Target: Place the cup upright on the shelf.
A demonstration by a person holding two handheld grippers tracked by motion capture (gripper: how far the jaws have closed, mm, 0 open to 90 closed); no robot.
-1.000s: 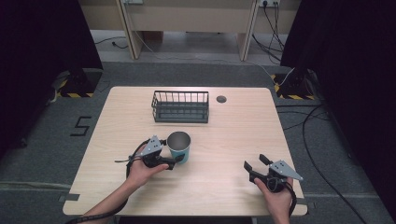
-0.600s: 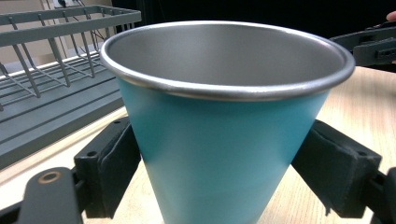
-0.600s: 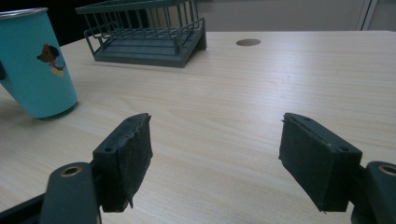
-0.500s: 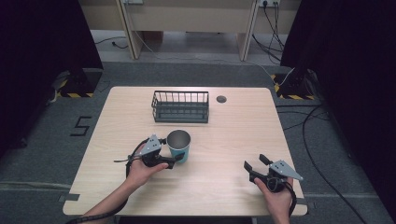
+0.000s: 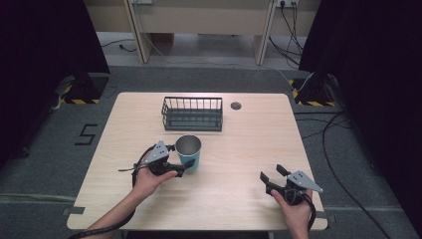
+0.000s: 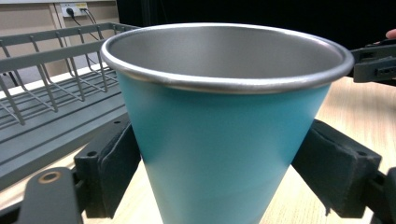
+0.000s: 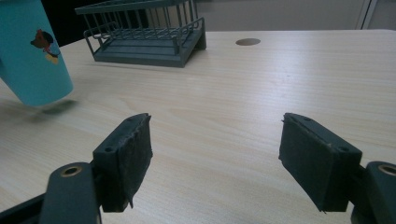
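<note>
In the left gripper view we lose the cup's base below the 6 o'clock edge, so we cannot tell whether it touches the bench. The right gripper view cuts the cup at 9 to 11 o'clock. The small figure printed on it is too blurred to identify.

A wire basket sits toward the table's far edge — just nearer than the basket, the cup, with the left gripper at its near-left; the right gripper lies well off to the basket's near-right.
</note>
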